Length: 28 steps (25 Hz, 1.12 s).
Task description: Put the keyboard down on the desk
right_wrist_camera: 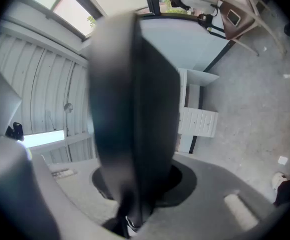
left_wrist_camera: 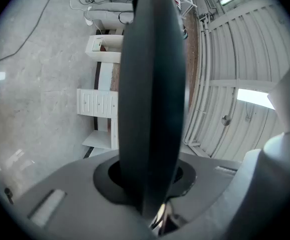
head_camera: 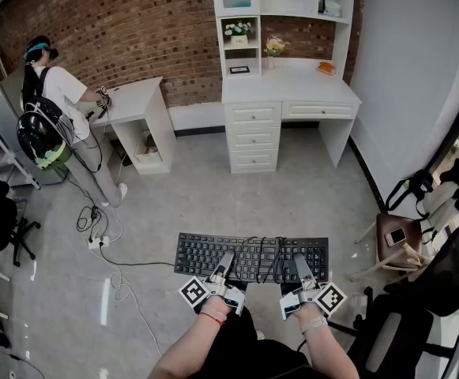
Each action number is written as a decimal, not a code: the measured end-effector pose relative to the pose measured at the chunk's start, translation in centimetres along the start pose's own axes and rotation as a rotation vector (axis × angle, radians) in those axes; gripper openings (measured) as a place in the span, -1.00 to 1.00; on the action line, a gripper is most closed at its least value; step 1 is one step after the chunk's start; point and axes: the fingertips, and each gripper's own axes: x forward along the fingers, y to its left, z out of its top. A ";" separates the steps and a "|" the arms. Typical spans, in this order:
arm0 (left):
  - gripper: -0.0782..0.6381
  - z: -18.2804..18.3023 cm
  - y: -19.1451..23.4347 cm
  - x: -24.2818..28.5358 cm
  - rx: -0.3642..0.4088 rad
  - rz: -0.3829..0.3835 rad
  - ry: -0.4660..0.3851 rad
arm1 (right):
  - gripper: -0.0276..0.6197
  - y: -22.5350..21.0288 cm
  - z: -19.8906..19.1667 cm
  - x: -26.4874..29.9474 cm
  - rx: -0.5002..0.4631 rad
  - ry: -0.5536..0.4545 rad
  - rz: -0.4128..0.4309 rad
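In the head view a black keyboard (head_camera: pixel 251 257) hangs level above the grey floor, its cable lying coiled on the keys. My left gripper (head_camera: pixel 224 264) is shut on its near edge left of centre. My right gripper (head_camera: pixel 299 265) is shut on the near edge further right. In each gripper view the keyboard (left_wrist_camera: pixel 152 99) (right_wrist_camera: pixel 135 119) fills the middle as a dark slab clamped edge-on between the jaws. The white desk (head_camera: pixel 292 87), with drawers and a shelf unit, stands far ahead against the brick wall, and its drawers (left_wrist_camera: pixel 97 104) (right_wrist_camera: pixel 197 121) show past the keyboard.
A person (head_camera: pixel 51 101) stands at a small white table (head_camera: pixel 138 101) at the back left, with cables (head_camera: pixel 103 239) trailing over the floor. A wooden stool with a phone (head_camera: pixel 395 235) and a black office chair (head_camera: pixel 442 279) crowd the right. Another black chair (head_camera: pixel 0 215) stands at the left edge.
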 end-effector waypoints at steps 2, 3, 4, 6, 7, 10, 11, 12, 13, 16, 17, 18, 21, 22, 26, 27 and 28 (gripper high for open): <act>-0.57 -0.3 -0.1 -0.1 -0.004 0.000 -0.002 | -0.68 0.3 0.2 -0.1 -0.014 0.002 0.009; -0.57 -0.3 -0.1 -0.1 -0.005 0.001 -0.003 | -0.68 0.3 0.3 -0.2 -0.016 0.003 0.010; -0.57 -0.3 -0.2 0.0 -0.006 0.003 -0.004 | -0.68 0.4 0.3 -0.1 -0.016 0.003 0.009; -0.57 -0.1 -0.1 0.2 -0.005 0.008 -0.003 | -0.68 0.3 0.3 0.3 -0.021 0.006 0.009; -0.57 0.0 0.1 0.4 -0.003 0.011 -0.003 | -0.68 0.2 0.4 0.5 -0.022 0.007 0.006; -0.57 0.3 0.5 1.8 0.004 0.010 0.000 | -0.68 -0.4 1.1 1.5 -0.007 0.005 0.001; -0.57 0.3 0.6 2.3 0.006 0.008 0.000 | -0.68 -0.6 1.4 1.9 -0.008 0.005 0.004; -0.57 0.4 0.6 2.8 0.008 0.005 0.000 | -0.68 -0.8 1.7 2.3 -0.008 0.004 0.007; -0.57 0.5 0.7 3.4 0.010 0.004 0.000 | -0.68 -1.0 2.0 2.8 -0.005 0.004 0.009; -0.57 1.3 0.9 5.3 0.002 0.008 -0.005 | -0.68 -1.2 2.7 4.9 0.005 0.008 0.007; -0.57 1.6 1.1 5.9 -0.004 0.014 -0.007 | -0.68 -1.2 2.9 5.6 0.006 0.009 0.006; -0.57 2.0 1.4 6.5 -0.007 0.020 -0.008 | -0.68 -1.4 3.1 6.3 0.007 0.010 0.003; -0.57 2.8 2.1 8.9 -0.009 0.029 -0.003 | -0.68 -2.2 4.2 8.3 0.010 0.003 -0.007; -0.57 3.0 2.3 9.8 -0.010 0.030 0.000 | -0.68 -2.5 4.7 9.0 0.007 0.001 -0.010; -0.57 4.0 3.2 13.4 -0.016 0.042 0.011 | -0.68 -3.6 6.6 12.1 -0.004 -0.006 -0.022; -0.57 4.4 3.3 14.4 -0.017 0.045 0.011 | -0.69 -3.7 7.0 13.1 -0.003 -0.007 -0.022; -0.57 4.8 3.4 15.3 -0.019 0.047 0.012 | -0.69 -3.9 7.4 14.0 -0.001 -0.007 -0.022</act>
